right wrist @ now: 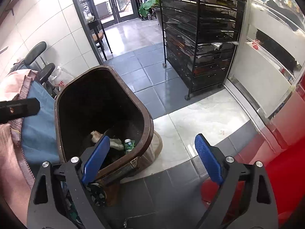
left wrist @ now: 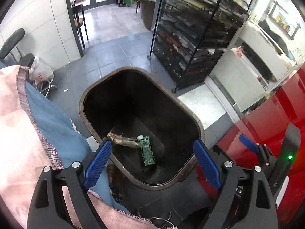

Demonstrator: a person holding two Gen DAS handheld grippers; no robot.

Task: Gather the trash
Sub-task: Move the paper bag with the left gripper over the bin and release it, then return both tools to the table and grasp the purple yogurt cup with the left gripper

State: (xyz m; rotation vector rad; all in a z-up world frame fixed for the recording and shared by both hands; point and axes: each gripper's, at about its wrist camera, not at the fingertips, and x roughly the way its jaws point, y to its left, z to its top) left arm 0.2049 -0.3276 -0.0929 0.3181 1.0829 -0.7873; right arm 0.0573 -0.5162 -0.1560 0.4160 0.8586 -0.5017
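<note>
A brown trash bin [left wrist: 192, 122] stands open on the floor, also in the right wrist view [right wrist: 147, 122]. At its bottom lie a green bottle [left wrist: 147, 150] with a white cap and a crumpled brown paper wrapper [left wrist: 122, 140]; both show partly in the right wrist view, bottle [right wrist: 129, 145], wrapper [right wrist: 96, 134]. My left gripper [left wrist: 152, 160] is open and empty, held above the bin's near rim. My right gripper [right wrist: 152, 160] is open and empty, above the floor just right of the bin; it also shows at the right edge of the left wrist view [left wrist: 249, 145].
A black wire rack [left wrist: 190, 38] on casters stands ahead on the right. A red surface [left wrist: 276, 114] is at the far right. A blue and pink cloth [left wrist: 38, 124] lies on the left. A stool [left wrist: 13, 42] and white plastic bag [left wrist: 41, 70] stand by the left wall.
</note>
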